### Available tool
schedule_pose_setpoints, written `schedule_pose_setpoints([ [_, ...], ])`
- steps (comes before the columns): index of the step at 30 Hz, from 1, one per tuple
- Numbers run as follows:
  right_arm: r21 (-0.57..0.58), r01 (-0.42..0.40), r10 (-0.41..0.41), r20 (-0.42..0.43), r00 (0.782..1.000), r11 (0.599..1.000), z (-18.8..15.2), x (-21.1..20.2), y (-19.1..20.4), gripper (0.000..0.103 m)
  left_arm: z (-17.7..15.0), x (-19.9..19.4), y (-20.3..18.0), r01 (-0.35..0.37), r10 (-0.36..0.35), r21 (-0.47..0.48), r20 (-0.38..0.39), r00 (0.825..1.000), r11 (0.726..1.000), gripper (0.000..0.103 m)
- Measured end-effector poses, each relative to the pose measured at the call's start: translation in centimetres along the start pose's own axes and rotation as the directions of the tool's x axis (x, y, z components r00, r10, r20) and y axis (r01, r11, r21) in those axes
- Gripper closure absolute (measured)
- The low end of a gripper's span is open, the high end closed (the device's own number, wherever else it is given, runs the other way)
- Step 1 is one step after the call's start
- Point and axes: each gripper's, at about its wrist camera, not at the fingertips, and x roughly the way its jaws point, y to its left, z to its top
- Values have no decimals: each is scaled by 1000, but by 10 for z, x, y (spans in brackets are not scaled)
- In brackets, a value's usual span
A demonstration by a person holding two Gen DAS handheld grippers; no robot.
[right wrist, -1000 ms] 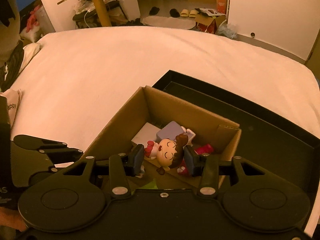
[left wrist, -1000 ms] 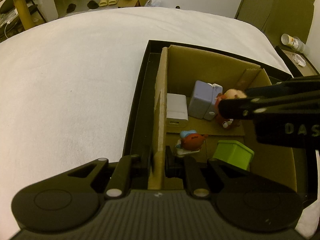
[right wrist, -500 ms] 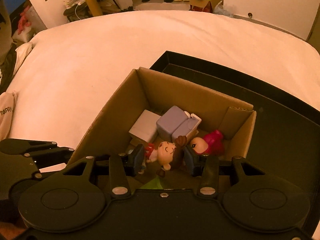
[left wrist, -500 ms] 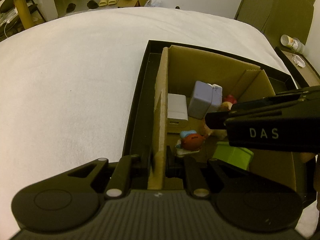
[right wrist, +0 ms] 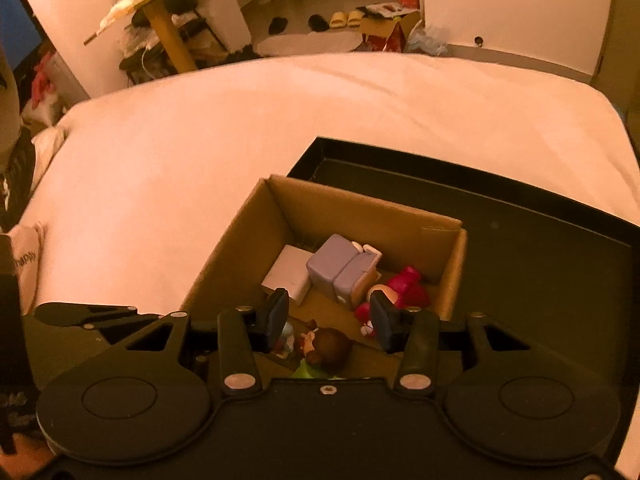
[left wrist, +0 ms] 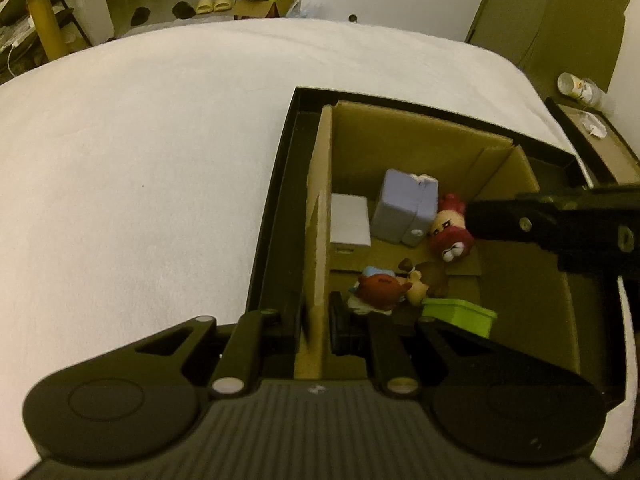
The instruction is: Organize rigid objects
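Note:
A cardboard box [right wrist: 248, 240] stands in a black tray [right wrist: 540, 260] on the white bed. My left gripper [left wrist: 318, 320] is shut on the box's left wall [left wrist: 320, 220]. My right gripper [right wrist: 328, 314] hovers over the box with its jaws opening and nothing pressed between them. Below them a brown-haired doll [right wrist: 328, 350] lies on the box floor, free of the pads. Also in the box are a lavender block [right wrist: 340, 268], a white box [right wrist: 288, 276], a red figure [right wrist: 404, 292], an orange and blue figure [left wrist: 380, 286] and a green block [left wrist: 460, 314].
The white bed cover [left wrist: 140, 160] spreads wide to the left and behind the tray. A bedside stand with a cup [left wrist: 580, 88] is at the far right. A wooden table [right wrist: 160, 20] and shoes sit on the floor beyond the bed.
My right gripper let go of the brown-haired doll, which dropped onto the box floor, and its jaws spread apart. The left gripper kept its hold on the box wall.

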Motion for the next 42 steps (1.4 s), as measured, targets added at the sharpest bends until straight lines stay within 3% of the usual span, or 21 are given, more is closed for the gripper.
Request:
schedule_pose_setpoints([
  [5, 27, 15, -15, 10, 1000, 1000, -10, -15, -4, 47, 5, -21, -3, 7, -7, 8, 17, 1000, 1000, 90],
  [10, 81, 24, -27, 38, 999, 996, -23, -34, -11, 39, 5, -43, -4, 49, -49, -8, 25, 998, 999, 81],
  [12, 92, 31, -37, 55, 998, 995, -29, -42, -13, 34, 3, -50, -5, 46, -46, 2, 32, 998, 999, 65],
  [17, 131, 45, -56, 80, 995, 990, -41, -59, -18, 16, -3, -72, -4, 80, -79, -7, 42, 996, 997, 47],
  [21, 142, 48, -64, 107, 992, 989, -50, -74, -18, 1, -12, -92, -6, 39, -42, 51, 60, 997, 998, 19],
  [33, 130, 27, -49, 164, 985, 991, -76, -114, -7, 0, -32, -148, -6, 39, -52, 104, 119, 991, 994, 0],
  [42, 112, 26, -49, 208, 977, 993, -91, -149, 6, 0, -51, -184, -3, 47, -66, 115, 164, 984, 992, 0],
])
